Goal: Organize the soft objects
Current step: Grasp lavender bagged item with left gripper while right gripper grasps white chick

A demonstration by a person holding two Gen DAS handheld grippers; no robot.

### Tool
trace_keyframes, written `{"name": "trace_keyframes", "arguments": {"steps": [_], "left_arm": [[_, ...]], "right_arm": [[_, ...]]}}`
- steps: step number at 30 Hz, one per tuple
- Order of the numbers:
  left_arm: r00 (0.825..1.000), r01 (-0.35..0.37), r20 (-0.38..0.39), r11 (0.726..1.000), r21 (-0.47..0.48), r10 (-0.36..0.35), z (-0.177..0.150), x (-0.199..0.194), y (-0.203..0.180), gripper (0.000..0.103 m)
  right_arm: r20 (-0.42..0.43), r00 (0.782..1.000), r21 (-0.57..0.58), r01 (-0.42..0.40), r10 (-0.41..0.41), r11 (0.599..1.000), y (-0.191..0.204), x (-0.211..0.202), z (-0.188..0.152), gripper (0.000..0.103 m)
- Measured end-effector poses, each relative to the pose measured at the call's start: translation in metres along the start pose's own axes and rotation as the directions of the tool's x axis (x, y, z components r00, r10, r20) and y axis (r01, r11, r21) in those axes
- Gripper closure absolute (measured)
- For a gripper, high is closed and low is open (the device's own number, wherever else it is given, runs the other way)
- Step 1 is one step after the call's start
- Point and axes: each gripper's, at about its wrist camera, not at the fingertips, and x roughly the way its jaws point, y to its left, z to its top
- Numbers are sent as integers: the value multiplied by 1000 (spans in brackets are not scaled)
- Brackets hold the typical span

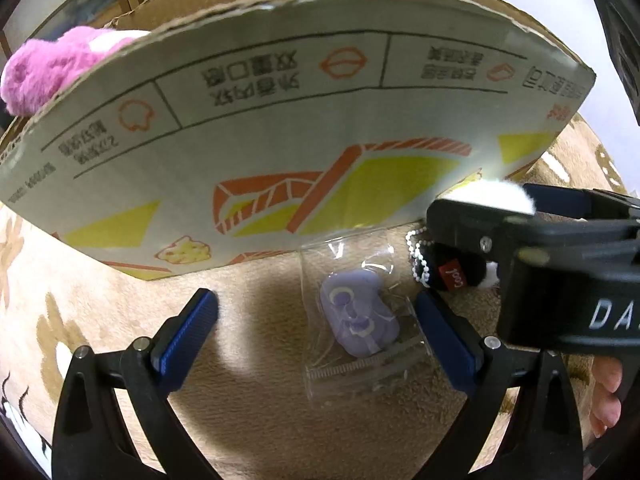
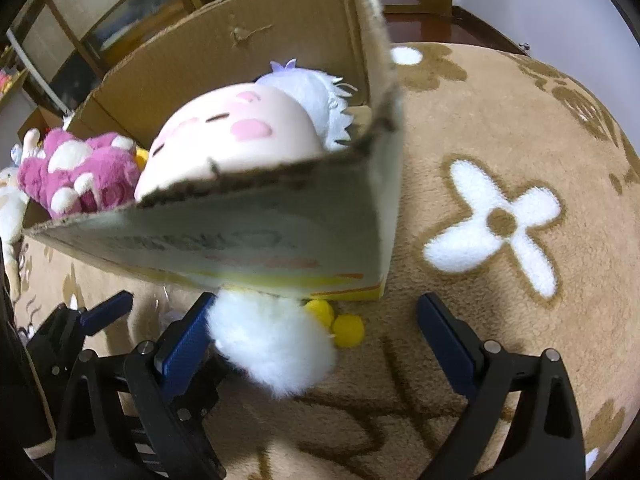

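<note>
A cardboard box (image 1: 280, 128) stands on the tan rug; it also shows in the right wrist view (image 2: 248, 236). It holds a pink plush (image 2: 76, 172), also seen in the left wrist view (image 1: 52, 68), and a pale doll with white hair (image 2: 240, 128). My left gripper (image 1: 316, 336) is open over a purple toy in a clear bag (image 1: 356, 320). My right gripper (image 2: 316, 340) is open; a white fluffy plush (image 2: 272, 344) with yellow feet (image 2: 348, 330) lies on the rug by its left finger. The right gripper shows in the left wrist view (image 1: 560, 264), above a black-and-white plush with a bead chain (image 1: 452, 268).
The tan rug (image 2: 500, 140) with white flower patterns covers the floor. Wooden shelves (image 2: 120, 12) stand behind the box. More plush toys (image 2: 12, 200) lie at the left of the box. A person's toes (image 1: 608, 392) show at the right.
</note>
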Motion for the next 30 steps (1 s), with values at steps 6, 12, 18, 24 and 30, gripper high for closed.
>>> {"name": "trace_keyframes", "arguments": {"steps": [6, 12, 18, 24, 30], "left_arm": [[1000, -17, 4, 1000, -2, 17, -4, -6, -5, 10], [1000, -13, 17, 999, -32, 14, -7, -9, 5, 22], [1000, 7, 6, 998, -60, -7, -16, -6, 15, 37], [1000, 25, -2, 995, -98, -26, -21, -14, 23, 57], [999, 54, 1, 994, -97, -54, -29, -26, 22, 58]], "right_arm": [[-13, 1000, -21, -3, 3, 1000, 2, 4, -9, 10], [-42, 997, -28, -62, 61, 998, 7, -2, -18, 31], [-84, 990, -26, -113, 111, 993, 17, -2, -30, 52], [-84, 989, -58, -129, 124, 990, 29, -6, -40, 68], [-48, 993, -72, -110, 107, 991, 33, -13, -41, 68]]}}
